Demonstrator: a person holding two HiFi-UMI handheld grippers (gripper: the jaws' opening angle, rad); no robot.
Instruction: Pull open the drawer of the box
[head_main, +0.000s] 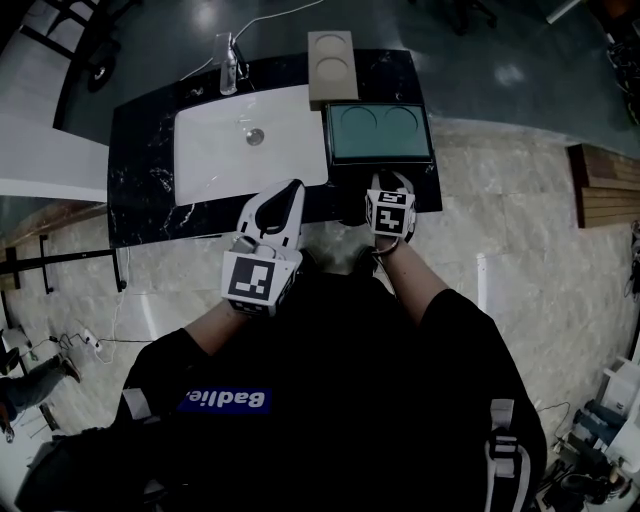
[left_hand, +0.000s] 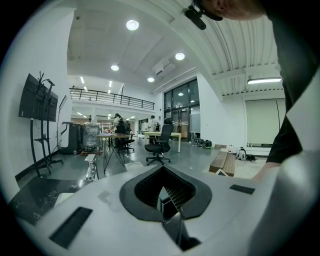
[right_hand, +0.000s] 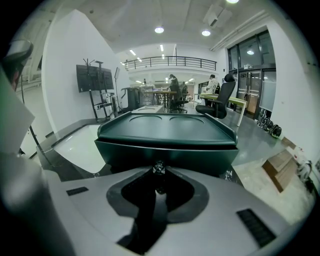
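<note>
Right gripper view: the right gripper (right_hand: 159, 172) is seen narrowed to a slim gap, and the small drawer knob (right_hand: 159, 168) is caught at its tips and looks pinched, though contact can hardly be confirmed. The tool is pitched downward, judged so that the knob is met squarely for a straight pull. Behind the knob, the drawer (right_hand: 165, 152) is seen flush in the dark green box (right_hand: 167, 125), so nothing has been drawn out yet. The box is set on the black counter (head_main: 140, 150), just beside the white sink (head_main: 215, 150). The left gripper (left_hand: 163, 172) is kept off to the side with its jaws together and nothing between them.
</note>
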